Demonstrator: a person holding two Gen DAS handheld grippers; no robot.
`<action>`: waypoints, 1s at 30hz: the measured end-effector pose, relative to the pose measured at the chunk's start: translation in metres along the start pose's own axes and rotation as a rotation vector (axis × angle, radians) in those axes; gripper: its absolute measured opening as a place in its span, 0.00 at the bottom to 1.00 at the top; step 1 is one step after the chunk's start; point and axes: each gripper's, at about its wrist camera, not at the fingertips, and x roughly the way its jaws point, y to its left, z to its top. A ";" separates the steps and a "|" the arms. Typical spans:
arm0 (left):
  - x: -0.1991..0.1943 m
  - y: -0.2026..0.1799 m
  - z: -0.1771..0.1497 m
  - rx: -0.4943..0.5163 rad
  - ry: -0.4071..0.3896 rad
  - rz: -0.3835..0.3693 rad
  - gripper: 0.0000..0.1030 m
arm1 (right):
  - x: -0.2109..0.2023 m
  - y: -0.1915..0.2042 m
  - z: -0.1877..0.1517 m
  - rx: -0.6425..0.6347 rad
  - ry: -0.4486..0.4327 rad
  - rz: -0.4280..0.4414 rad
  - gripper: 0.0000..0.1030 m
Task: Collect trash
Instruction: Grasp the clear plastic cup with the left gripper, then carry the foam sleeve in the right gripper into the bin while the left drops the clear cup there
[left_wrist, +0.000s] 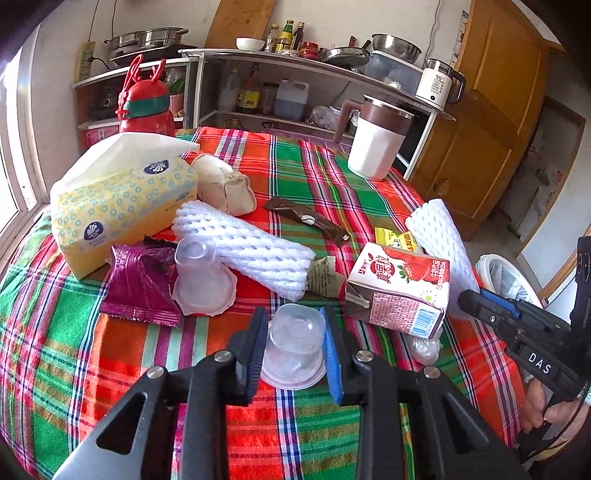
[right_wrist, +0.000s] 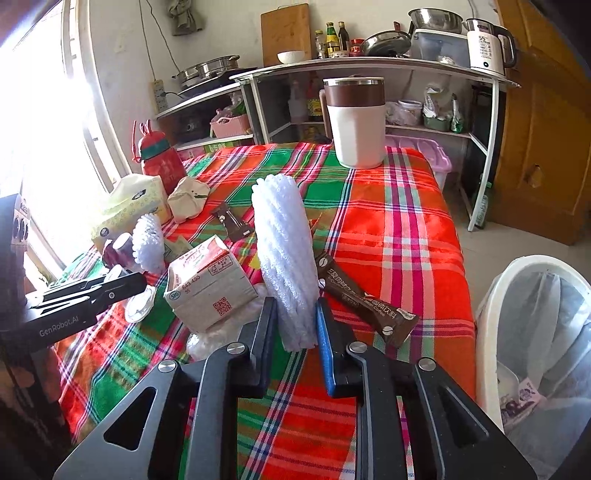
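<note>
Left wrist view: left tongs (left_wrist: 295, 345) narrowed onto a clear plastic cup (left_wrist: 294, 347), upside-down on the plaid desk (left_wrist: 236, 417); both pads touch its sides. Only this view shows a second clear cup (left_wrist: 201, 275) tipped over beside a magenta wrapper (left_wrist: 142, 282), and the strawberry face of the milk carton (left_wrist: 400, 288). Right wrist view: right tongs (right_wrist: 297, 326) nearly closed on the near end of a white foam net sleeve (right_wrist: 284, 254), which stands tilted up from the desk. Only this view shows the coffee sachet (right_wrist: 364, 301) lying just right of that sleeve, touching it, and the inside of the white bin (right_wrist: 491, 321) with its clear liner, off the desk's right edge. Another foam sleeve (left_wrist: 245, 247) lies flat mid-desk, behind the gripped cup. Clutter crowds the left and centre: tissue pack (left_wrist: 118, 203), red bottle (left_wrist: 146, 101). Far right part of the desk is bare cloth up to the mug (right_wrist: 356, 122); open floor lies beyond the right edge around the bin.
</note>
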 end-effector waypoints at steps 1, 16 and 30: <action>-0.002 -0.001 -0.001 0.003 -0.001 -0.003 0.29 | -0.002 0.000 0.000 0.004 -0.005 0.003 0.21; -0.034 -0.055 0.009 0.095 -0.061 -0.087 0.29 | -0.049 -0.019 -0.008 0.070 -0.084 -0.015 0.21; -0.033 -0.154 0.021 0.241 -0.078 -0.231 0.29 | -0.105 -0.077 -0.024 0.174 -0.164 -0.127 0.21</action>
